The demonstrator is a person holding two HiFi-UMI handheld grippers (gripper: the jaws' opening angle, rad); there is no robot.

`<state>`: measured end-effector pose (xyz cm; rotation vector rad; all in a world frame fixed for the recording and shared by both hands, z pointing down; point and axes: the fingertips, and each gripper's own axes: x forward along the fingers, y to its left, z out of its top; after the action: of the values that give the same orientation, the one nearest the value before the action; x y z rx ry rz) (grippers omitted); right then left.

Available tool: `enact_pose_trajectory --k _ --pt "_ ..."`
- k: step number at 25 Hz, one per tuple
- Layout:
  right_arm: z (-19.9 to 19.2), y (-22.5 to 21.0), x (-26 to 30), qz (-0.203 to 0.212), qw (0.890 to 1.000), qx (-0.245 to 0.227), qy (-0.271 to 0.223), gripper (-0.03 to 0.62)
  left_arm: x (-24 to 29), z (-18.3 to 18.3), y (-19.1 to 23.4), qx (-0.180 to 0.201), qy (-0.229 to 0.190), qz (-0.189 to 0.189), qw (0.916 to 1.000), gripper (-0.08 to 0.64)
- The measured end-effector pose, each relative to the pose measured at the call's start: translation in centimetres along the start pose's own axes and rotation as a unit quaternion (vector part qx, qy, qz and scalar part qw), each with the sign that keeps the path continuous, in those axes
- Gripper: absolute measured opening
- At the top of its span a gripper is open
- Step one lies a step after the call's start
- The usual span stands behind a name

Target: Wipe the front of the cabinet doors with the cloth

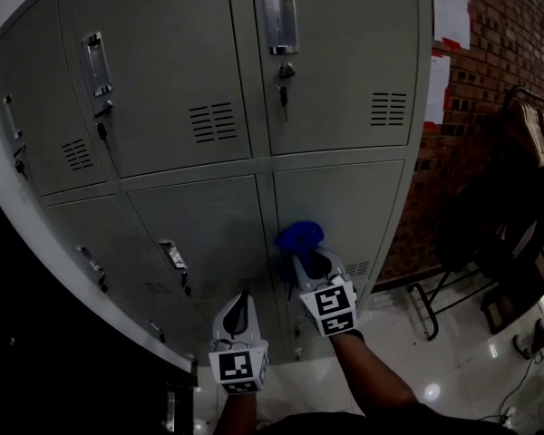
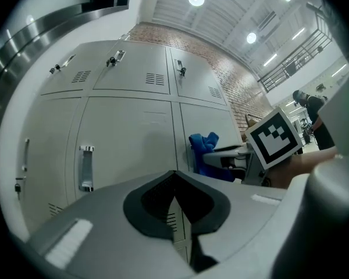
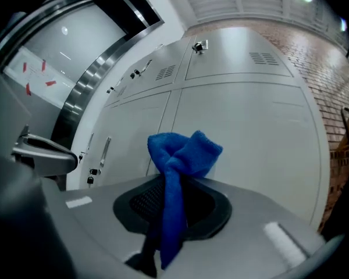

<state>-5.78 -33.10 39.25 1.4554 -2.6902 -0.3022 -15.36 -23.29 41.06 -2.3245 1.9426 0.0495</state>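
While the right gripper (image 1: 302, 254) clamps its 2 jaws on a blue cloth (image 1: 299, 235), the bunched top of the cloth stands out past the jaw tips. In the right gripper view a narrow tail of it hangs down between the jaws. The cloth is held at the front of the lower right door (image 1: 354, 198) of a grey metal cabinet (image 1: 177, 57), close to that door's left edge and in its lower half. No view settles whether the fabric is actually pressed against the metal.

The left gripper (image 1: 244, 303) is lower and to the left, near the right one but apart from it. Its jaws are pressed together with nothing between them, and it points toward the lower middle door (image 1: 208, 220), which carries a metal handle (image 1: 173, 255).

The 2 upper doors each have a handle, with keys (image 1: 285, 72) hanging from the lock of the upper right one. A brick wall (image 1: 517, 34) stands to the right of the cabinet, above a glossy floor (image 1: 435, 370).
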Motion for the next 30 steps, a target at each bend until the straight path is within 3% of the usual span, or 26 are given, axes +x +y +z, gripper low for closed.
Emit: enact_pose_trajectory --k 10,18,30 --pt "-0.7 -0.5 0.7 -0.006 1.0 0.015 0.017 0.069 -0.7 -0.2 1.8 0.002 0.005 0.013 0.9999 0.017" --pt "-2.6 -6.7 -2.1 -0.062 0.997 0.023 0.037 0.069 0.2 -0.4 -0.7 0.002 0.006 -0.005 1.0 0.017" --pt "-4.2 -13.9 -5.4 -0.11 0.992 0.025 0.062 0.069 1.5 0.2 -3.4 0.009 0.003 -0.022 0.9997 0.017"
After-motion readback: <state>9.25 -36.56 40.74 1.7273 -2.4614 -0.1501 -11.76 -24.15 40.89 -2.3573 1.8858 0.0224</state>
